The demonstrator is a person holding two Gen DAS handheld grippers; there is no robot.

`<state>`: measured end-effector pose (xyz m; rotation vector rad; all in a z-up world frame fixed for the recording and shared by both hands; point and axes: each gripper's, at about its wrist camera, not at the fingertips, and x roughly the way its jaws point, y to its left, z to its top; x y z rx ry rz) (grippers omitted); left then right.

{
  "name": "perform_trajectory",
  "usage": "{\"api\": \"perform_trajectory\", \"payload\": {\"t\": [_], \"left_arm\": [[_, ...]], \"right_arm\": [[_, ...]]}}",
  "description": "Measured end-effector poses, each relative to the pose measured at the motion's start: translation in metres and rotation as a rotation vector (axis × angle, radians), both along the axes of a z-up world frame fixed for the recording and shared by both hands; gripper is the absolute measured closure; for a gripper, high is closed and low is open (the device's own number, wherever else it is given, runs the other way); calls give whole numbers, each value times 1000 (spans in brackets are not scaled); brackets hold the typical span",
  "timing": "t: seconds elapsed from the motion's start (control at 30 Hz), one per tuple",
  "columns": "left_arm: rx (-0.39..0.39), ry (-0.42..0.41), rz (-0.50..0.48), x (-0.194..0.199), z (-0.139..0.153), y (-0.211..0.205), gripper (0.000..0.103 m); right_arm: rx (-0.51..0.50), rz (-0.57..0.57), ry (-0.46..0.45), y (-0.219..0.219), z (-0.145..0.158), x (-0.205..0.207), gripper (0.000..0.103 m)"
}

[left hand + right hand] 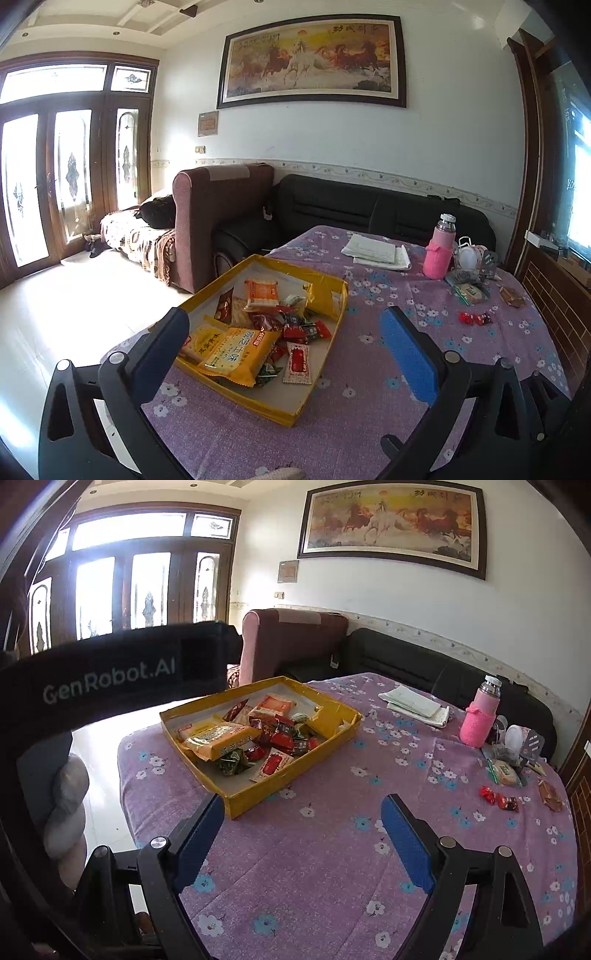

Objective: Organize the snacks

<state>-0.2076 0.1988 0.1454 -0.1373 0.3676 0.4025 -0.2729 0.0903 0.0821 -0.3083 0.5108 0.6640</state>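
A: Left wrist view first. Where is the left gripper point(284, 354)?

B: Low over the surface point(369, 435), which wears a purple flowered cloth. Its jaws stand wide apart with nothing held. The left finger hangs over the near left rim of the yellow box point(334, 295), and the box and its contents fill most of the gap between the fingers.

A: What's in the box?

B: A heap of snacks: a yellow packet point(236, 354) nearest the gripper, an orange packet point(261, 293) farther back, and small red wrappers point(295, 326) between them. A white-and-red sachet point(297, 363) lies at the near right.

A: Anything outside the box?

B: Two red candies point(475, 318) well to the right, beyond the right finger. Behind them lie a pale packet point(471, 293) and a brown packet point(512, 296), near a pink bottle point(439, 254).

A: Now the right wrist view.

B: The right gripper point(303, 838) is also spread open and empty, above bare cloth. The box point(343, 725) sits ahead and to the left, its near corner just past the left fingertip. The candies point(498, 799) lie ahead to the right, well apart from the right finger. The bottle point(480, 720) stands farther back.

A: And the dark band at left?

B: That's the other gripper's body point(110, 675), lettered "GenRobot.AI", with gloved fingers point(66, 805) wrapped below it.
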Motion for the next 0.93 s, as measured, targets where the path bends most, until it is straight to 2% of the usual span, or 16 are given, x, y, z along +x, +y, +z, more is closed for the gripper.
{"api": "perform_trajectory", "payload": {"t": [0.4,0.93], "left_arm": [[20,92,-27,28,-26,-5,0],[55,139,-78,54,-34,-30,0]], "right_arm": [[-18,-10,93,6,-25,31,15],[21,-66,176,-16,-36,59,15]]}}
